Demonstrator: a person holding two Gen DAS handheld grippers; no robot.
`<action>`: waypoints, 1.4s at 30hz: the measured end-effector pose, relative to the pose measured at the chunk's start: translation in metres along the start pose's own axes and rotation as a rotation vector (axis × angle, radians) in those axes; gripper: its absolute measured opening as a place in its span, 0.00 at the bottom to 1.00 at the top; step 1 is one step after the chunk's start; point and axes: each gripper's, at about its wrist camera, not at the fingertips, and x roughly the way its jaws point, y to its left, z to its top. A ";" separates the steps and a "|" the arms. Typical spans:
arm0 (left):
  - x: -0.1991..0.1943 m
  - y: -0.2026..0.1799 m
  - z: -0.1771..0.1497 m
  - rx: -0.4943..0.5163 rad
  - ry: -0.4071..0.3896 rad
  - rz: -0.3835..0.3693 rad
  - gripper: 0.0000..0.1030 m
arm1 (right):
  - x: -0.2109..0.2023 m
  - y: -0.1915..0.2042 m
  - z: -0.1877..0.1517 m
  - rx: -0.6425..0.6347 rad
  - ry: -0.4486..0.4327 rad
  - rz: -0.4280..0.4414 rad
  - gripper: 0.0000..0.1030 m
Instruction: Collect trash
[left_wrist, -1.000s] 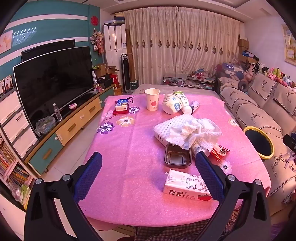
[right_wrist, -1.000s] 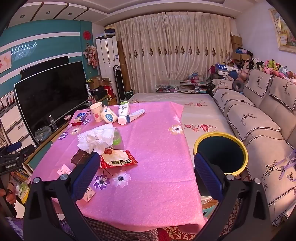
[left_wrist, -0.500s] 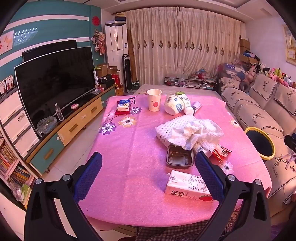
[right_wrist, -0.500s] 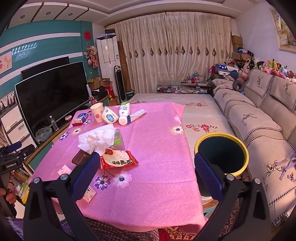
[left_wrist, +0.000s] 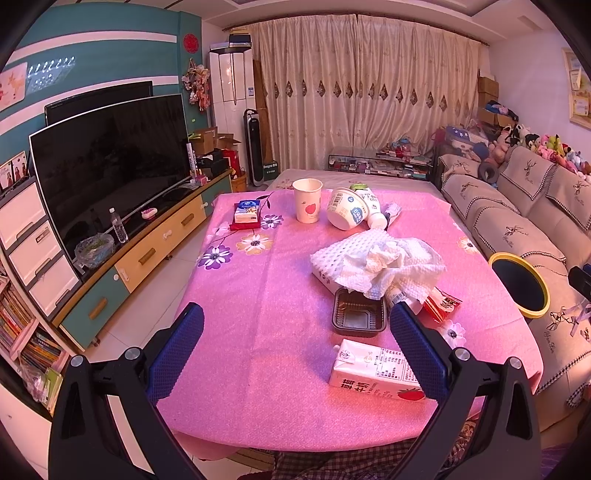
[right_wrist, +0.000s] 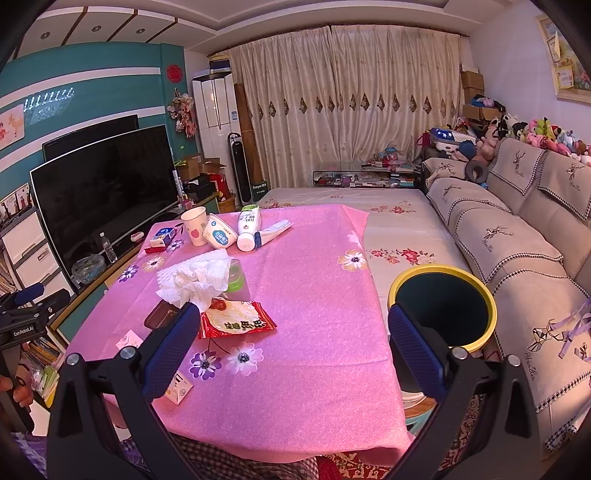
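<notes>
Both tongs are held spread wide and empty above the near edge of the worktop (left_wrist: 258, 332); nothing is gripped yet. Left tongs (left_wrist: 295, 343) are poised over bare pink cloth, w/ the milk carton (left_wrist: 373, 376) lying flat just beside the right finger. Right tongs (right_wrist: 291, 343) hang over the cloth between the red snack wrapper (right_wrist: 236, 319) and the bin (right_wrist: 443, 306), which stands off the worktop's right side by the sofa.

Trash is spread across the worktop: crumpled paper towel (left_wrist: 380, 262) draped over other bits, black plastic tray (left_wrist: 358, 314) touching it, paper cup (left_wrist: 307, 201), tipped bowl (left_wrist: 345, 214) and bottle (right_wrist: 248, 227) at the far end.

Likely best approach: nearest items taken first. The carton is best grasped across its narrow sides, tongs lowered squarely so it isn't pushed off the edge. The wrapper is thin and flat, so a raised crinkle should be pinched, not the flat face. Towel probably light; a loose clump could be dropped en route to the bin.
</notes>
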 end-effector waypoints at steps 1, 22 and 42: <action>0.000 0.000 0.000 -0.001 0.001 0.001 0.96 | 0.001 0.000 0.000 0.001 -0.001 0.000 0.94; 0.008 -0.001 -0.004 -0.001 0.016 0.008 0.96 | 0.002 -0.002 -0.004 0.006 0.009 0.007 0.94; 0.012 -0.005 -0.006 0.005 0.022 0.008 0.96 | 0.007 0.000 -0.008 0.007 0.017 0.015 0.94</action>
